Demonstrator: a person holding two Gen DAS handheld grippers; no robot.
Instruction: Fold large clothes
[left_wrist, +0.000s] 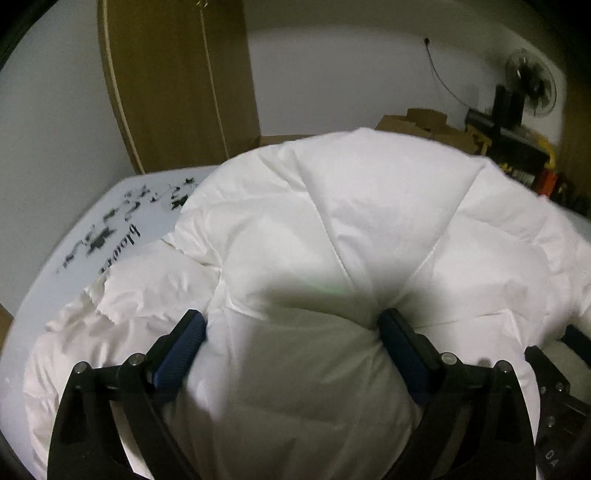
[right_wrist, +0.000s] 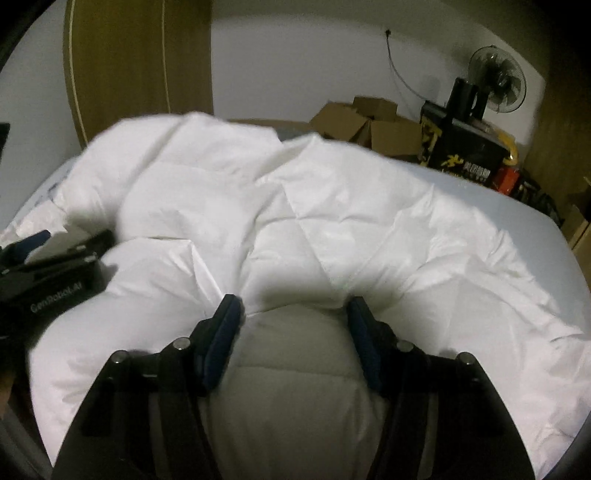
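Observation:
A large white quilted duvet (left_wrist: 332, 229) lies bunched on a bed and fills both views; it also shows in the right wrist view (right_wrist: 332, 206). My left gripper (left_wrist: 291, 325) has its blue-padded fingers (left_wrist: 183, 350) pressed on both sides of a thick puffed fold of the duvet. My right gripper (right_wrist: 295, 310) likewise clamps a thick fold between its fingers (right_wrist: 221, 339). The left gripper body (right_wrist: 55, 273) shows at the left edge of the right wrist view, close beside the right one.
The bed sheet with black print (left_wrist: 110, 229) shows at the left. A wooden wardrobe (left_wrist: 177, 81) stands behind. Cardboard boxes (right_wrist: 365, 125), a black box (right_wrist: 465, 147) and a fan (right_wrist: 496, 83) stand at the back right by the wall.

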